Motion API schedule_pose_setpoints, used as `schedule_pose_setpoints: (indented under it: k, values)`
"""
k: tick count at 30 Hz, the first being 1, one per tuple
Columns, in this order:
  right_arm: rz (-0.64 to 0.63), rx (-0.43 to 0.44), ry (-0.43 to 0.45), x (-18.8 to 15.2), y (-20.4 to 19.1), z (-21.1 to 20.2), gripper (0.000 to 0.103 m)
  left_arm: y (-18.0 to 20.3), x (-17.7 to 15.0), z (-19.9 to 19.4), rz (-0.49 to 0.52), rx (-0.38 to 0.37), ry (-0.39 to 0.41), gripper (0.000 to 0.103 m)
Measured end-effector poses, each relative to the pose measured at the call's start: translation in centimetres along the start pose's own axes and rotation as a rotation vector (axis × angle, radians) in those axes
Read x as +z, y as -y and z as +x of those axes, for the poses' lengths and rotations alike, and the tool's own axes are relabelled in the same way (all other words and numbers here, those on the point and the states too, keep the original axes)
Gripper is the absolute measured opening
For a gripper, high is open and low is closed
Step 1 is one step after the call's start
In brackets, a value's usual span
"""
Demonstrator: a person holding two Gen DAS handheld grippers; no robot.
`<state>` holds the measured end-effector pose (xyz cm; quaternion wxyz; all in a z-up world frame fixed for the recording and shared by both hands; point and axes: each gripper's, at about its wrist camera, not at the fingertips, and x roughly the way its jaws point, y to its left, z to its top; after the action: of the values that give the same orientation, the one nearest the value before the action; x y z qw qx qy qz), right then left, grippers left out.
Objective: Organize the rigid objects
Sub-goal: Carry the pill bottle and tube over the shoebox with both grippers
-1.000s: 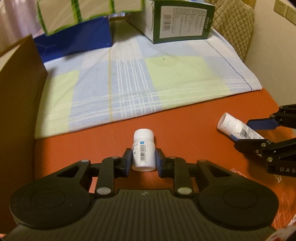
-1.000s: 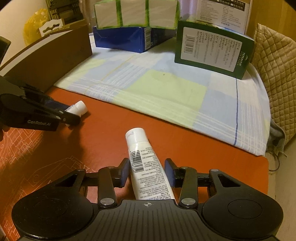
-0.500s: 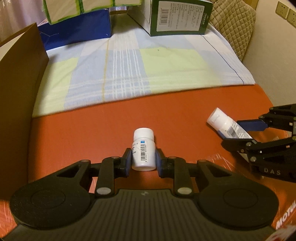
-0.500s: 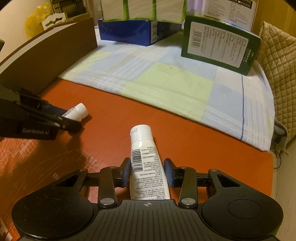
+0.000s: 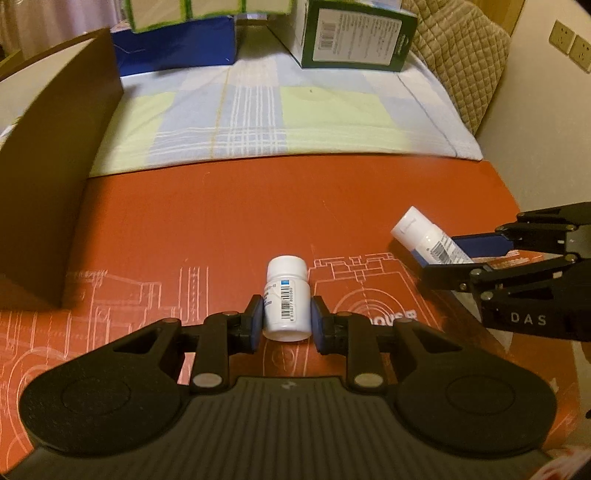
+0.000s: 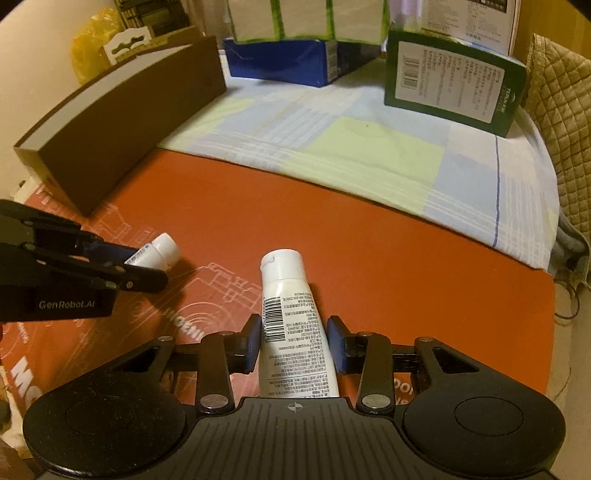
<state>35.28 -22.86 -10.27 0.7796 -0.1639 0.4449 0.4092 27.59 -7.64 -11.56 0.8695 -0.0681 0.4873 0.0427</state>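
My left gripper (image 5: 286, 321) is shut on a small white pill bottle (image 5: 287, 299) with a barcode label, cap pointing away from me, held above the orange mat (image 5: 221, 221). The right gripper (image 6: 293, 341) is shut on a white squeeze tube (image 6: 291, 332) with printed text, cap forward. In the left wrist view the right gripper (image 5: 448, 254) and its tube (image 5: 424, 236) show at the right edge. From the right wrist view the left gripper (image 6: 146, 264) with the pill bottle (image 6: 159, 253) shows at the left.
A brown box (image 5: 48, 177) stands along the left of the mat. Beyond the mat lies a checked cloth (image 5: 277, 114). At the back stand a blue box (image 5: 177, 48), a green box (image 5: 354, 37) and a green-striped white carton (image 6: 306, 18). A quilted cushion (image 5: 465, 62) is at the right.
Both grippers have pulled back toward me over the mat, each carrying its item. The cloth and boxes now look farther off, and the mat's white line print shows under the left gripper.
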Motion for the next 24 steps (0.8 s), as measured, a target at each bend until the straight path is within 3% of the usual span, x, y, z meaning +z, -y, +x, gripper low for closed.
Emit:
schedule_pose_setpoints:
  k: [13, 24]
  values:
    - [0.000, 0.118, 0.062, 0.7, -3.3, -3.4, 0.035, -2.5, -1.8, -8.3, -0.117, 0.042, 0.139, 0.022]
    - [0.020, 0.238, 0.106, 3.8, -8.6, -4.6, 0.035, -7.7, -2.0, -14.5, -0.187, 0.095, 0.265, 0.022]
